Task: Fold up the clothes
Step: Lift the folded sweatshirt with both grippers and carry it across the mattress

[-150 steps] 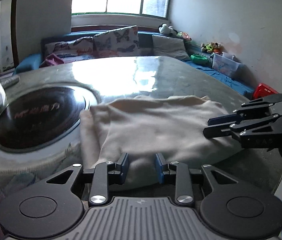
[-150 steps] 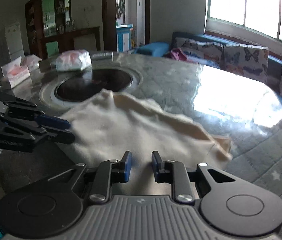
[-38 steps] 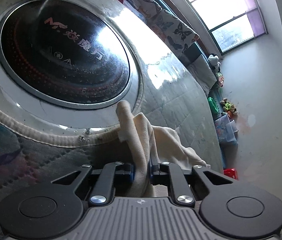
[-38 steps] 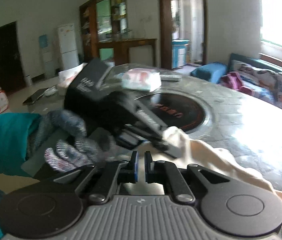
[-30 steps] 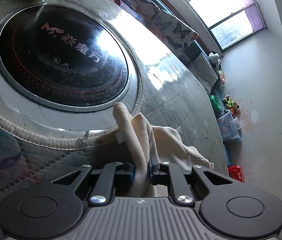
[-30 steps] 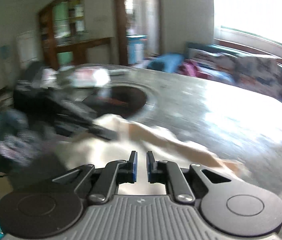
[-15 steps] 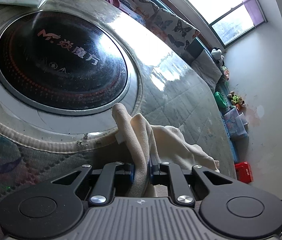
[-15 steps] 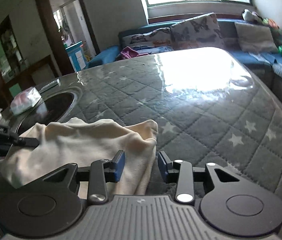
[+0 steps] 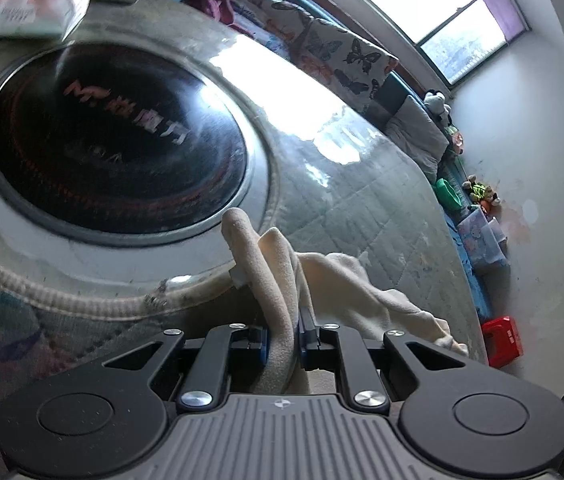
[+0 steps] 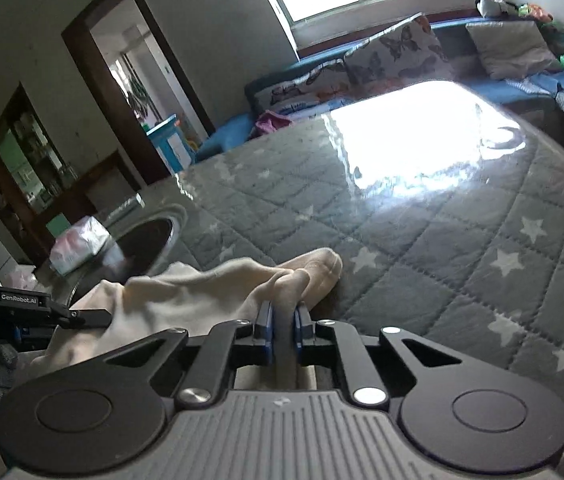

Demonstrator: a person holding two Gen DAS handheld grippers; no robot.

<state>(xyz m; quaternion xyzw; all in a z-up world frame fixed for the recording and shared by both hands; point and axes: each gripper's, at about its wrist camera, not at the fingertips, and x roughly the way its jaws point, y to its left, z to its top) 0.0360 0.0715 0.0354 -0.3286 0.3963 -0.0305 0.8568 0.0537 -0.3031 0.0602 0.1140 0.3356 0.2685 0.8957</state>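
- Gripping one end of the cream garment [image 9: 282, 276], the left gripper [image 9: 284, 338] is closed on a bunched fold.
- The right gripper [image 10: 282, 332] is clamped on the other end [image 10: 217, 288].
- The garment lies on the quilted star-pattern cover [image 10: 462, 248], long axis running left to right between both grippers.
- A round black cooktop [image 9: 109, 136] sits just beyond; a tissue pack [image 9: 29, 4] lies far left.

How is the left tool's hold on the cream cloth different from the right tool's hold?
The left tool pinches a cloth fold beside the black hob; the right tool pinches a corner over the quilted cover. The left fold stands upright; the right corner droops forward. Both are shut on the cloth.
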